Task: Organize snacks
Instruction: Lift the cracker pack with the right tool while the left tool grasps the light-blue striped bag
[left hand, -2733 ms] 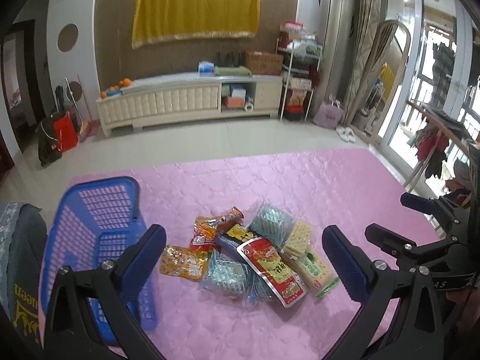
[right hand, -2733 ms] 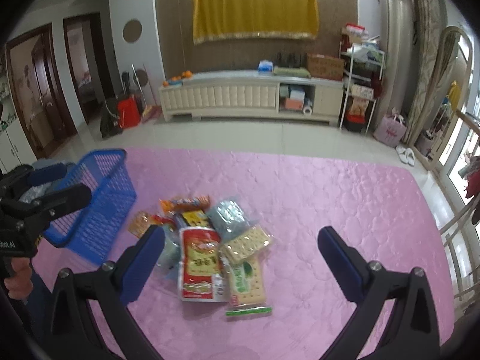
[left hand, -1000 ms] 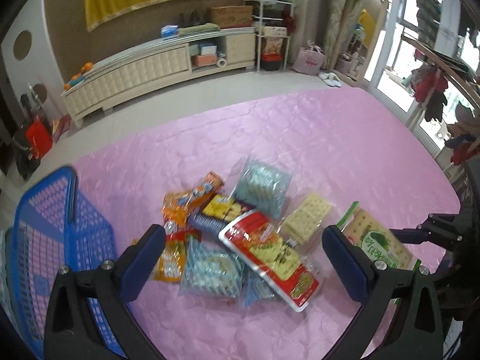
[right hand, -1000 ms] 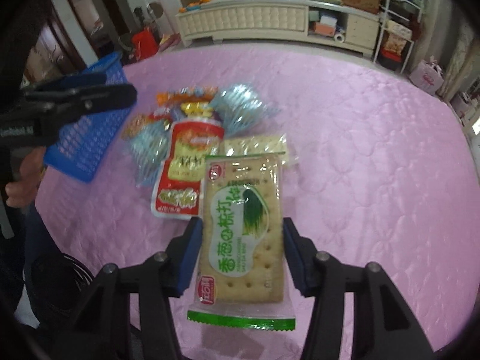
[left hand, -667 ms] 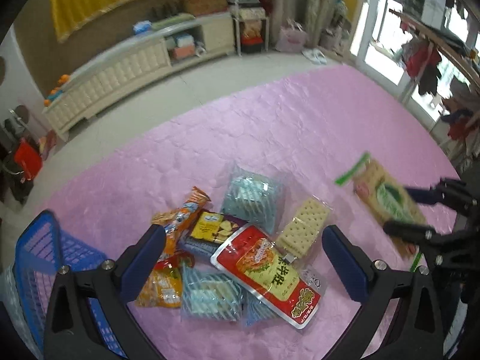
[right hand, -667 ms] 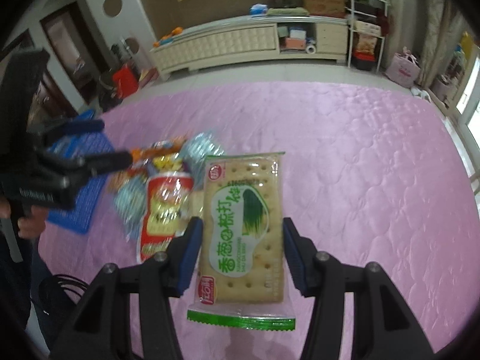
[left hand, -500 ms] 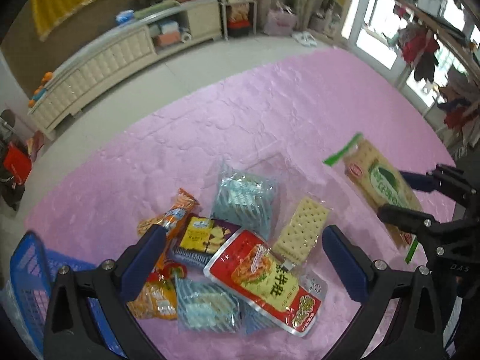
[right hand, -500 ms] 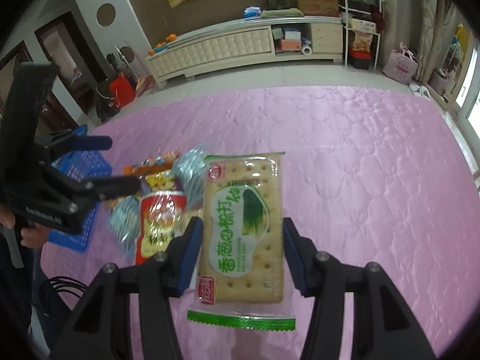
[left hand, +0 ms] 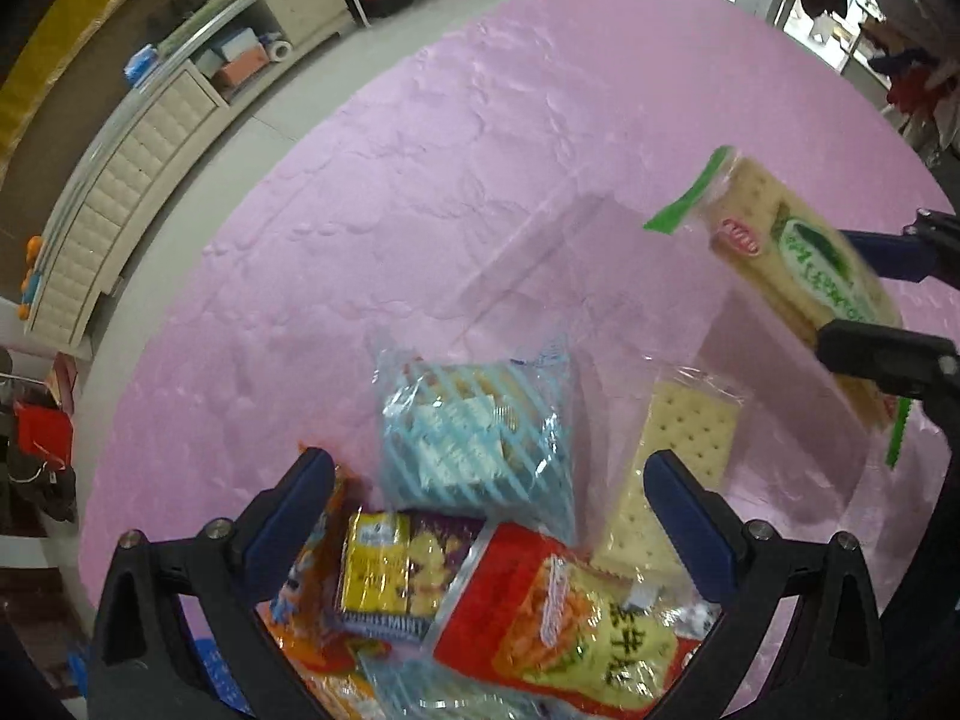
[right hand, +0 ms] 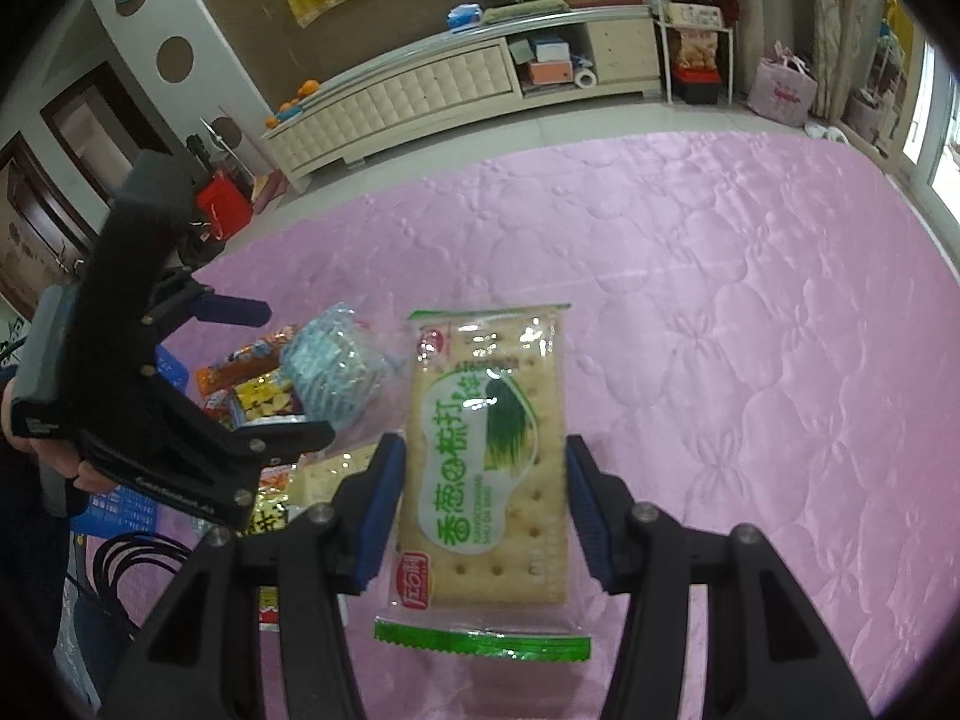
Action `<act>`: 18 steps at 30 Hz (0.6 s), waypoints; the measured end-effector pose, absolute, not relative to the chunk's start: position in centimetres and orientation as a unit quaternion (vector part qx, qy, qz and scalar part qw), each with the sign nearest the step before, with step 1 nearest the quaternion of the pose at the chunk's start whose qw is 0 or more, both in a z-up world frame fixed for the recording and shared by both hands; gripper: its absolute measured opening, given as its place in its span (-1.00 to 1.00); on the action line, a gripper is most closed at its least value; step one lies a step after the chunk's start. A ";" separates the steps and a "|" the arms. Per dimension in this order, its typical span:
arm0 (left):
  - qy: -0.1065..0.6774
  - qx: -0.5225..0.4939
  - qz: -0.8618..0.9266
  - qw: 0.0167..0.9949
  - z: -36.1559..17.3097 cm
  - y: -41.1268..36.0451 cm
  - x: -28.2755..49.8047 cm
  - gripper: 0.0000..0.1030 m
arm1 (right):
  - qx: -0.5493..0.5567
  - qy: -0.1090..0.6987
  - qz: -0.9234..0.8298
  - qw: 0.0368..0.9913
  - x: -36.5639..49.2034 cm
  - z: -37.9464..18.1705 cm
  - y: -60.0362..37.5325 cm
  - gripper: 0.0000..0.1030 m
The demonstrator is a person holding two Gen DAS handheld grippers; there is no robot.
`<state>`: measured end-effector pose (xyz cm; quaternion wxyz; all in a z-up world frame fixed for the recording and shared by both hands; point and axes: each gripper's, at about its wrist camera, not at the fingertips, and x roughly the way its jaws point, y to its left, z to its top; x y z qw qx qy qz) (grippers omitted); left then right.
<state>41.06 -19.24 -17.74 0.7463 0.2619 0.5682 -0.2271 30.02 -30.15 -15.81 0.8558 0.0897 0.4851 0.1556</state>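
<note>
My right gripper (right hand: 486, 480) is shut on a green-printed cracker pack (right hand: 487, 450), held above the pink mat. In the left wrist view that cracker pack (left hand: 804, 264) hangs at the right, clamped in the right gripper (left hand: 834, 288). My left gripper (left hand: 486, 480) points steeply down, open, just over the snack pile. A blue-striped packet (left hand: 474, 426) lies between its fingertips, untouched. Around it lie a plain cracker pack (left hand: 684, 456), a red pouch (left hand: 558, 618), a yellow-purple packet (left hand: 384, 570) and an orange packet (left hand: 312, 546). The right wrist view shows the left gripper (right hand: 294, 372) over the pile.
The pink quilted mat (right hand: 750, 312) stretches wide to the right and far side. A blue basket (right hand: 123, 504) sits at the left, mostly hidden behind the left gripper and the hand holding it. A long cream cabinet (right hand: 420, 90) stands across the tiled floor.
My left gripper has dropped and tipped down over the pile, which now fills its lower view; the basket slid out of sight. The right gripper drifted with the cracker pack still clamped.
</note>
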 end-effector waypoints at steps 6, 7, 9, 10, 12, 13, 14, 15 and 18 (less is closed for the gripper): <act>0.597 0.243 -0.220 0.732 -19.7 -19.1 43.1 0.35 | 0.098 0.486 0.155 0.855 30.0 -16.5 -31.0 0.11; 0.599 0.237 -0.221 0.732 -19.6 -19.1 43.3 0.33 | 0.099 0.486 0.155 0.854 30.0 -16.5 -31.1 0.11; 0.597 0.225 -0.220 0.738 -19.3 -18.8 43.3 0.16 | 0.101 0.488 0.153 0.854 30.0 -16.7 -31.1 0.11; 0.597 0.212 -0.218 0.743 -18.9 -18.5 43.4 0.13 | 0.101 0.488 0.153 0.853 29.9 -16.7 -31.1 0.11; 0.597 0.184 -0.213 0.752 -18.0 -17.8 43.3 0.11 | 0.104 0.489 0.151 0.853 29.8 -16.6 -31.1 0.11; 0.592 0.177 -0.208 0.758 -17.2 -17.5 43.2 0.11 | 0.104 0.489 0.151 0.853 29.6 -16.4 -31.0 0.11; 0.585 0.175 -0.204 0.765 -16.4 -17.2 43.0 0.11 | 0.102 0.489 0.151 0.853 29.4 -16.0 -30.8 0.11; 0.579 0.172 -0.199 0.772 -15.5 -17.0 42.6 0.11 | 0.100 0.488 0.151 0.854 29.3 -15.7 -30.7 0.11; 0.563 0.159 -0.194 0.787 -13.2 -16.5 41.1 0.11 | 0.093 0.481 0.153 0.858 28.6 -14.1 -30.1 0.11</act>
